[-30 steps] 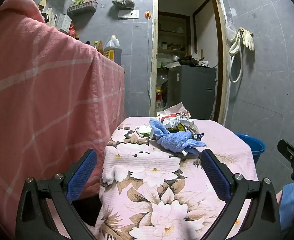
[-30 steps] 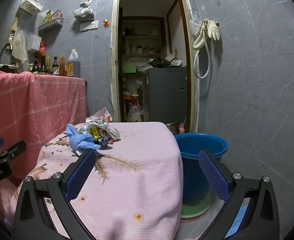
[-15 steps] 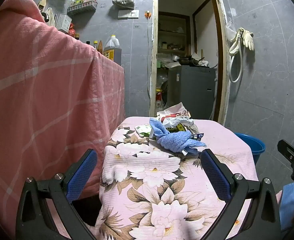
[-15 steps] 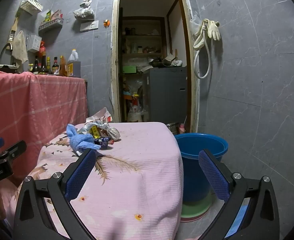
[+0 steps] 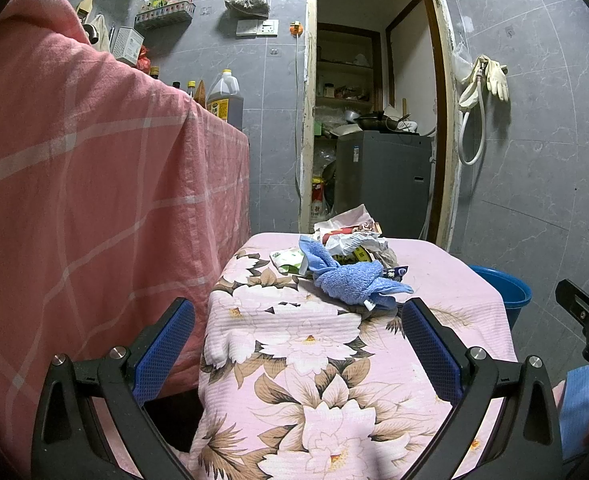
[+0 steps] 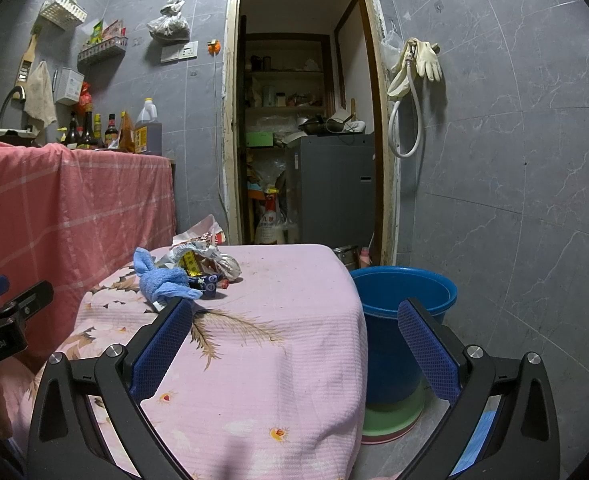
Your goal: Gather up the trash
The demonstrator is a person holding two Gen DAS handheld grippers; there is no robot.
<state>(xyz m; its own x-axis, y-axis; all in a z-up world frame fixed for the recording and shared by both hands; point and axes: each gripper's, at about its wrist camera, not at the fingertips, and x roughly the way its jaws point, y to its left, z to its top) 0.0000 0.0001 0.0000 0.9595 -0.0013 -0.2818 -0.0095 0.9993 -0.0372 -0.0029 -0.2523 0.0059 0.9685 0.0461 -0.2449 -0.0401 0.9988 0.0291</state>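
The trash pile [image 5: 352,242] w/ a blue rag [image 5: 350,278] is sitting at the far end of the flowery pink table [image 5: 326,360]. I'm holding my left gripper [image 5: 298,344] & right gripper [image 6: 294,344] wide apart, grabbing nothing. A blue bucket [image 6: 404,292] is standing beside the table.

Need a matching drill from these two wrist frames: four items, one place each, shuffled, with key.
Items:
1. crumpled blue terry towel
2. round blue plastic bucket
3. pale rubber gloves
4. large oil jug with yellow label

Places:
A. on the counter draped in pink checked cloth
B. hanging on the grey tiled wall right of the doorway
C. on the floral pink tablecloth, against the wrapper pile
D. on the floor beside the table

Pairs: 1-C, 2-D, 3-B, 4-A
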